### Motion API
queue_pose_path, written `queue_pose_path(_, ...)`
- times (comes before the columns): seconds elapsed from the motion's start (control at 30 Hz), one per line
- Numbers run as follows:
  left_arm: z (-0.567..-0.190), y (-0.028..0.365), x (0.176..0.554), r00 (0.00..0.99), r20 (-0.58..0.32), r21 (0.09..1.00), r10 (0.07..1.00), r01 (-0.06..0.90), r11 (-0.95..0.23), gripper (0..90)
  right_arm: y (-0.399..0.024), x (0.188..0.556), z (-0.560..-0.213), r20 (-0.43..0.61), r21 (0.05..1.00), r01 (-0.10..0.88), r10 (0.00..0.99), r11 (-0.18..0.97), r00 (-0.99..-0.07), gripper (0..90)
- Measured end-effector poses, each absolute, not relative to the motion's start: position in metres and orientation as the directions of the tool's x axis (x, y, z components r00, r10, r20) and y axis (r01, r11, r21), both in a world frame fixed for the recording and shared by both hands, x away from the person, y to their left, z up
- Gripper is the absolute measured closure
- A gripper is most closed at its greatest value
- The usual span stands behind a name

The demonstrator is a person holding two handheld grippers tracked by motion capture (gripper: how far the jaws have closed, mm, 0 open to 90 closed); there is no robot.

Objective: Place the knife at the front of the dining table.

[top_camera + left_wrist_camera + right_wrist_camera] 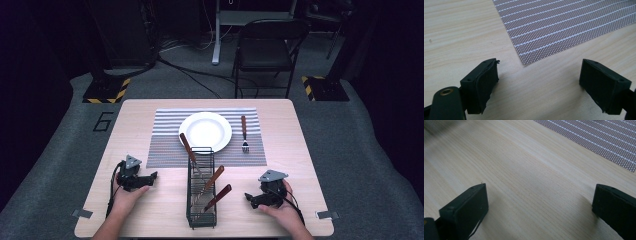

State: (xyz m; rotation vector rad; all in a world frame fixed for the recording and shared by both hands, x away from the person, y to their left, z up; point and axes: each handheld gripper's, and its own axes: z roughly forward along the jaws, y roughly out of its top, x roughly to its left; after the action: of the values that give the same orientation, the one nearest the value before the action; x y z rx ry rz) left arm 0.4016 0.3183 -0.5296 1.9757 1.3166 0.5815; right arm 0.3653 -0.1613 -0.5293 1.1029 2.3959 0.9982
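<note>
A white plate (205,131) sits on a striped placemat (165,150) in the middle of the wooden table. A fork (244,134) with a wooden handle lies on the mat right of the plate. A black wire caddy (201,187) stands at the front centre and holds three wooden-handled utensils (216,179). My left gripper (148,178) rests on the table left of the caddy, jaws wide apart with bare wood between them (539,82), near the mat's corner (525,62). My right gripper (249,199) rests right of the caddy, open over bare wood (541,207).
The wooden table (125,130) ends just behind my hands at the front. Beyond it a black folding chair (265,50) stands on the grey floor, with yellow-black striped bases (107,92) at either side.
</note>
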Motion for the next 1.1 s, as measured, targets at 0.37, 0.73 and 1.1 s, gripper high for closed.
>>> queue_pose_path(0.37, -0.5290, 0.3184, 0.4015, 0.395, -0.006, 0.743, 0.919, 0.617, -0.260, 16.7, -0.1614, 0.3655, -0.5294, -0.001, 0.710, 0.533, 0.758, 0.460, -0.653, 0.0)
queue_pose_path(0.73, -0.5292, 0.3178, 0.4013, 0.393, -0.012, 0.746, 0.919, 0.616, -0.254, 16.8, -0.1614, 0.3655, -0.5294, -0.001, 0.710, 0.533, 0.758, 0.460, -0.653, 0.0)
queue_pose_path(1.1, -0.5252, 0.3179, 0.4008, 0.409, -0.054, 0.738, 0.911, 0.631, -0.239, 22.0, -0.1614, 0.3656, -0.5295, -0.001, 0.711, 0.532, 0.757, 0.461, -0.654, 0.0)
